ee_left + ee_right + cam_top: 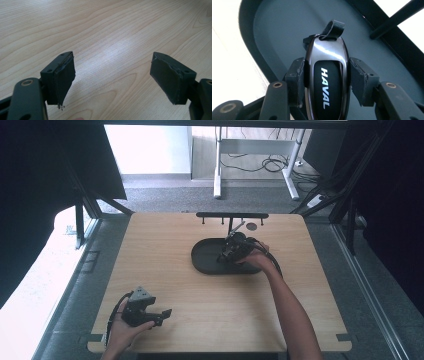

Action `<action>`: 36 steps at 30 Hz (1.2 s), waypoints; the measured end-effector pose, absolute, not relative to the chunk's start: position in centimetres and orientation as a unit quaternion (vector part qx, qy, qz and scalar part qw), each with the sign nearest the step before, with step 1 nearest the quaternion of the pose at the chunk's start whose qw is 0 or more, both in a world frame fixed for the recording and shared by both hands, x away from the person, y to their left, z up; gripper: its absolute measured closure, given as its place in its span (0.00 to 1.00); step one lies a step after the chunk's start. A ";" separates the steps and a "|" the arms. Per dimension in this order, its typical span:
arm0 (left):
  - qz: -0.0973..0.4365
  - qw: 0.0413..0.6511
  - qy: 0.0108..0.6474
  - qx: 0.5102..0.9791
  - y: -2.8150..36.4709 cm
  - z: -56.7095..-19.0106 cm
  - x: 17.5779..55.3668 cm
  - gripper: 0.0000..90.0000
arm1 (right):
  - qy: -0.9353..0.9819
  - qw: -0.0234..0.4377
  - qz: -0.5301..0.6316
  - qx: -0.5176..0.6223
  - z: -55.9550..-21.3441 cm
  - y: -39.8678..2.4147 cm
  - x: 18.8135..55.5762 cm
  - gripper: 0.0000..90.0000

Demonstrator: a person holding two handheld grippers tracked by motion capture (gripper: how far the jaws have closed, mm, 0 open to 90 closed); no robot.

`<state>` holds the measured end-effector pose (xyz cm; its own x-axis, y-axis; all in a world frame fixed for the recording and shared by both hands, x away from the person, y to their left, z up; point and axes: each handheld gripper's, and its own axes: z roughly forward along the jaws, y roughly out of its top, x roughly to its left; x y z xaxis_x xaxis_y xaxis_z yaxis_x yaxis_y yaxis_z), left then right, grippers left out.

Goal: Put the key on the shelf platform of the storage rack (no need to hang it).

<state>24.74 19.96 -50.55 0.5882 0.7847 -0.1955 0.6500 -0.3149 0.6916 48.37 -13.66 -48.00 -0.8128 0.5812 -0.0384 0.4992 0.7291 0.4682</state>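
The table (165,270) is a pale wood top with bare room across its left half and along its near edge; its far edge carries a thin black rack (232,215) with small pegs, and a dark round disc (252,226) lies just beside that rack. A dark oval tray (202,257) sits right of centre toward the far side, with open wood on every side of it and a raised rim all round. The right gripper (226,256) hangs over the tray's right part, well inside the rim, and its jaws are clamped on a car key (328,75), one pad pressed to each long side. In the right gripper view the key is over the tray floor (279,30), and whether it touches the floor cannot be told. The key is a slim, rounded fob with a glossy dark metallic body, a black inset panel bearing white lettering that reads HAVAL, and a short black strap loop (333,29) at its far end. The left gripper (161,316) rests low near the table's near left corner, well apart from the tray, its jaws spread wide over bare wood with nothing between them.
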 end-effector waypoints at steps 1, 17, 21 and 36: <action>0.088 0.380 0.445 0.806 20.0 -50.6 24.7 0.23 | 0.926 0.095 0.220 0.291 -48.1 -13.7 48.4 0.55; 0.086 0.374 0.442 0.811 19.8 -50.7 24.8 0.23 | 0.932 0.103 0.179 0.297 -50.3 -15.1 48.9 0.54; 0.086 0.373 0.441 0.812 19.8 -50.7 24.7 0.23 | 0.925 0.115 0.183 0.312 -50.3 -15.2 48.9 0.46; 0.086 0.372 0.437 0.814 19.3 -50.6 24.6 0.23 | 0.902 0.144 0.259 0.314 -46.1 -15.7 44.2 0.38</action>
<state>24.64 19.32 -50.63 0.6029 0.7761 -0.1850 0.6480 -0.3411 0.6810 44.23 -15.67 -46.13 -0.7614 0.6410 -0.0973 0.4917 0.6688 0.5577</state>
